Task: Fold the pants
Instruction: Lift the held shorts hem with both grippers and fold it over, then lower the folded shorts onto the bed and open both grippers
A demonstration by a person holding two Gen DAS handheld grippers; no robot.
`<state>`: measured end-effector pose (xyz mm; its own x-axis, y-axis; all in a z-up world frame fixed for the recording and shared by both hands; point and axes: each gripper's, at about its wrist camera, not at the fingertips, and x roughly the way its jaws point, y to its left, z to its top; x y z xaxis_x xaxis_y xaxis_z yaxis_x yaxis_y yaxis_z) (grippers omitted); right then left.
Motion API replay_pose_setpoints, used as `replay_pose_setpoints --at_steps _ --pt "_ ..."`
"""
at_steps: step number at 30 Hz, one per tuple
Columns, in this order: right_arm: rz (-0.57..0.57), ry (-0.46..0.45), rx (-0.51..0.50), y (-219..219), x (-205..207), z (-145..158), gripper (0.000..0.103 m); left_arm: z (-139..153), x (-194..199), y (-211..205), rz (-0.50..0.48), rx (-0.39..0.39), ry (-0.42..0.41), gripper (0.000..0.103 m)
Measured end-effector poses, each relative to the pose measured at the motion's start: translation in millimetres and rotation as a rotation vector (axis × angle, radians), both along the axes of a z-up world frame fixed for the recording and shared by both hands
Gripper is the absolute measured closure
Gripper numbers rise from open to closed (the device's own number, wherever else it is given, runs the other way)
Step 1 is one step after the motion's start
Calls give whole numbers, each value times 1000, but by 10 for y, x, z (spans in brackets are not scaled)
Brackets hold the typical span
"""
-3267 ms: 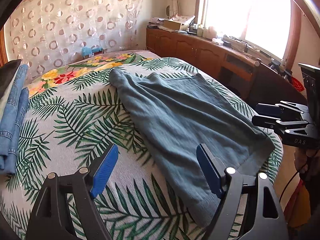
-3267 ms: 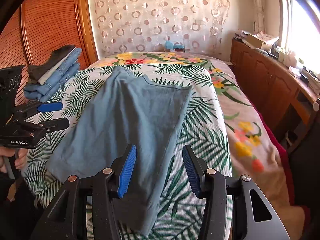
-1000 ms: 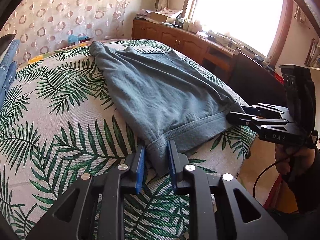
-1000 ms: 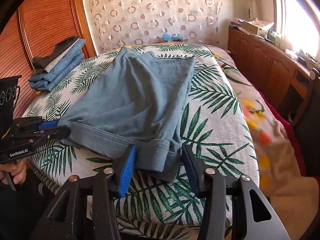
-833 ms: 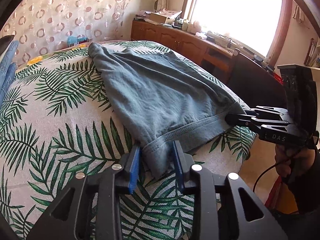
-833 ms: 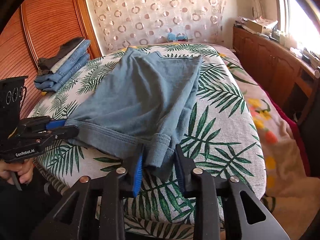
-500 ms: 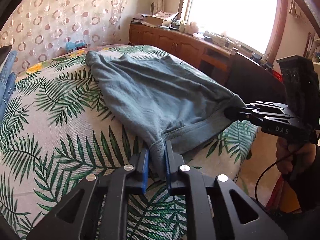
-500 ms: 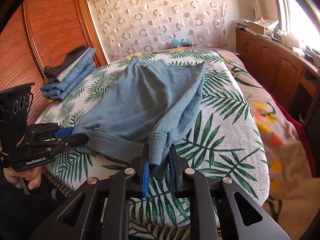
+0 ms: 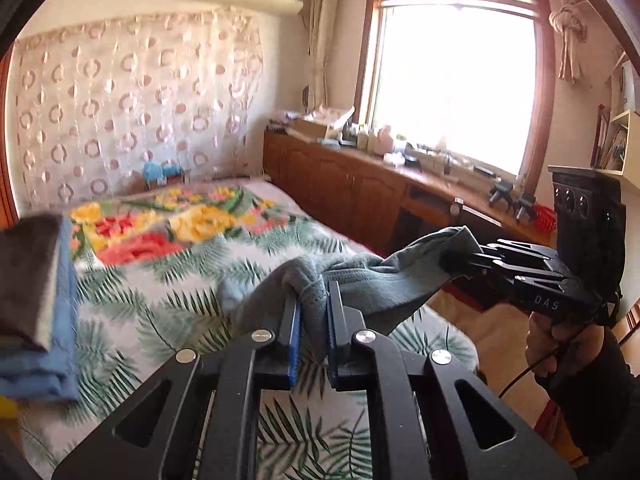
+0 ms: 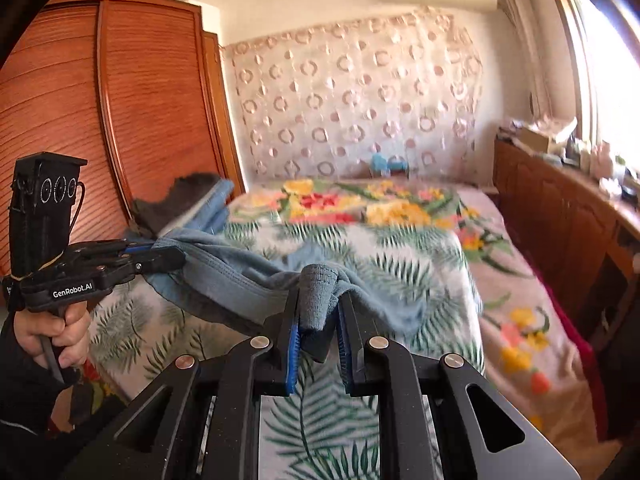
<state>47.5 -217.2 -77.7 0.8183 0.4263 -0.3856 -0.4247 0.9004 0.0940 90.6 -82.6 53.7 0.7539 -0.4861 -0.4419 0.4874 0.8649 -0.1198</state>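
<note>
Left wrist view. My left gripper (image 9: 312, 312) is clamped on a bunched corner of the grey-blue pants (image 9: 384, 280), blue pads (image 9: 295, 332) pressing the cloth from both sides. The hem spans to my right gripper (image 9: 472, 258), which pinches the other corner at the right side, held by my gloved hand (image 9: 560, 340). The cloth hangs lifted above the near end of the bed (image 9: 160, 280), whose cover shows palm leaves near me and flowers toward the far end. A stack of folded clothes (image 9: 36, 300) sits at the bed's left edge. Background blurred.
</note>
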Motion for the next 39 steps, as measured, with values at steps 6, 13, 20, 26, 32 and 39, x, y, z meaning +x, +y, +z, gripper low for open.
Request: replay_pose_setpoints --at_steps 6,13,20,26,32,39 --pt "38 -128 4 145 -84 587 87 530 -50 211 39 -11 -116 91" --pt "90 -185 -5 382 13 865 87 459 225 454 106 11 -128 91" --pt "135 -71 -38 500 831 569 87 -32 943 666 173 56 -24 91" --pt "126 -17 -31 660 1671 882 87 275 1392 756 203 81 -47 91" --pt "91 -120 -20 920 2027 1452 87 633 1405 743 191 109 -115 91" --pt "110 -59 -41 978 1825 1143 87 -67 1003 766 184 145 -1 91"
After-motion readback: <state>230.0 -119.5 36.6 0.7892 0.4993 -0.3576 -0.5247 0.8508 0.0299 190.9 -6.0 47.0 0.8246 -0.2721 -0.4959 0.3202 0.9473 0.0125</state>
